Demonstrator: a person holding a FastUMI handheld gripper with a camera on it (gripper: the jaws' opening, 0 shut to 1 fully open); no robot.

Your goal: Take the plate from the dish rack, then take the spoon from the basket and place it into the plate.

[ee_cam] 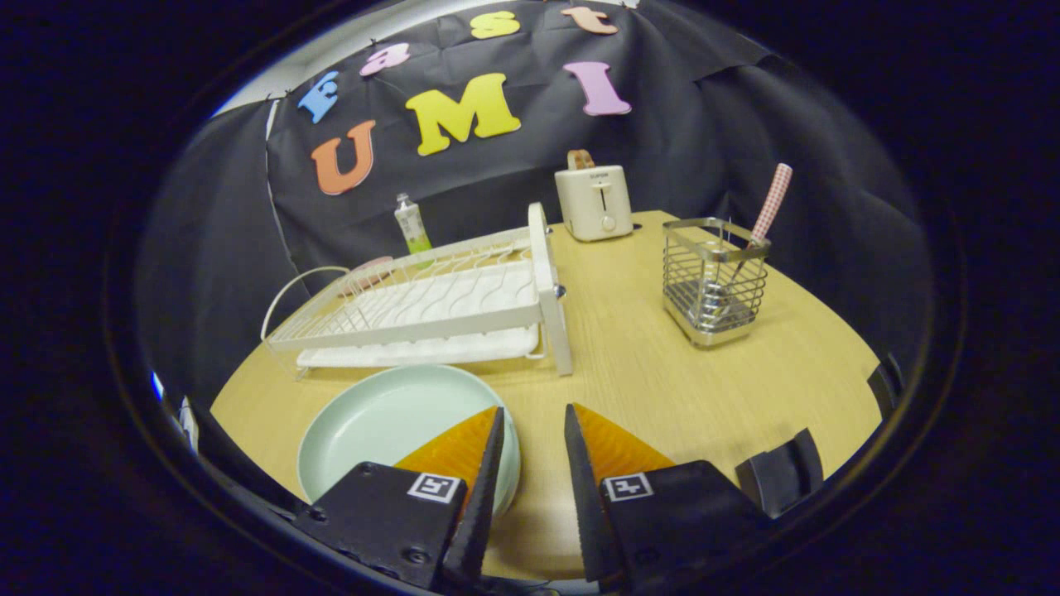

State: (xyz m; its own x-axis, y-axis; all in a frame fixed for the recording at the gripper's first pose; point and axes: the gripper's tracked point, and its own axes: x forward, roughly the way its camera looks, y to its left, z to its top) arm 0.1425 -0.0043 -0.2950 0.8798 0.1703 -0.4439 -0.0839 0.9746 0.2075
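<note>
Wooden table [662, 389]: gripper [534, 430] hovers low, parted, beside plate [389, 422].

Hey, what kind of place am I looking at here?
Likely a mock kitchen counter in a booth: a dish rack, toaster and wire basket stand on a wooden table; the open gripper holds nothing.

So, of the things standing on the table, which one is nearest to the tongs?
The pale green plate: it lies flat on the table just ahead of the open tongs, under one finger. The dish rack, wire basket and toaster stand farther back.
</note>
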